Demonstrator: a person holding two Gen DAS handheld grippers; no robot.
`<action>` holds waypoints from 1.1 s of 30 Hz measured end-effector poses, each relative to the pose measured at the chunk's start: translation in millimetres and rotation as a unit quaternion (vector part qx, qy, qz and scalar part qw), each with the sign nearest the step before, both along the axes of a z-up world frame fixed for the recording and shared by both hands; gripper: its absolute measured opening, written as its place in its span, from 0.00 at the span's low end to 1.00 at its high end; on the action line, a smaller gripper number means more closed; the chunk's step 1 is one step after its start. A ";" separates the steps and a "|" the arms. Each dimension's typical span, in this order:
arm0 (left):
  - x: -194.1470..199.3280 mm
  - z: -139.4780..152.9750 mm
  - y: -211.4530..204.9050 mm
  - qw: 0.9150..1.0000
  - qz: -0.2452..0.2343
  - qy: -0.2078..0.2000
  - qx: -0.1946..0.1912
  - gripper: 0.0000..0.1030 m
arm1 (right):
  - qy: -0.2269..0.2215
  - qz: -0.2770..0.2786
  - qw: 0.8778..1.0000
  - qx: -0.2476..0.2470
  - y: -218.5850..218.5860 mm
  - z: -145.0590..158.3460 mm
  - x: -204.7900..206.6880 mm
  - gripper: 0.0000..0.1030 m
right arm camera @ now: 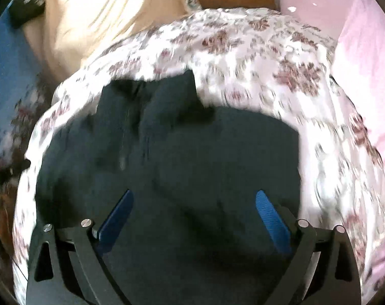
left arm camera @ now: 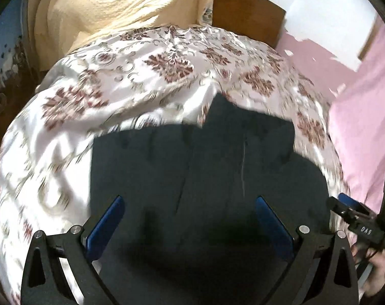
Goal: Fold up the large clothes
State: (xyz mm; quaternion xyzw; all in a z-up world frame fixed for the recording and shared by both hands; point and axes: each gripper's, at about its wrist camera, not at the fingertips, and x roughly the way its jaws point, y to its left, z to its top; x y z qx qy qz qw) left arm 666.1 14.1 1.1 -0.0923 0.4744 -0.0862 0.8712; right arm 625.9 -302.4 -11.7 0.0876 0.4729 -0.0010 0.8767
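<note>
Both grippers' blue fingers point(left arm camera: 111, 218) point(right arm camera: 271, 216) spread, empty, over dark navy garment point(left arm camera: 205, 165) part-folded on floral satin bedspread point(left arm camera: 116, 81); further folds seemingly remain.

Dark garment point(right arm camera: 167, 152) blurred (motion), its near edge cut off.

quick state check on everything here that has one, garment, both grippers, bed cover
dark garment: lying on the floral cover, partly folded with creases, not gripped
left gripper: open, over the garment
right gripper: open, over the garment
floral cover: spread out, wrinkled
cream cloth: bunched behind the cover
</note>
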 end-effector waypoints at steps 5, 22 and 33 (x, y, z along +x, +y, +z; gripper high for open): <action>71.1 -10.8 -37.4 1.000 -0.003 -0.015 0.017 1.00 | -0.011 -0.021 1.000 -0.010 21.9 1.1 77.5 0.92; 137.5 -53.7 -54.2 0.998 0.045 -0.023 -0.043 0.19 | -0.049 -0.075 0.991 0.097 15.1 -55.7 143.5 0.32; 21.8 26.0 -26.9 0.990 -0.006 -0.140 -0.031 0.06 | -0.151 0.032 0.988 0.016 15.5 25.4 42.8 0.16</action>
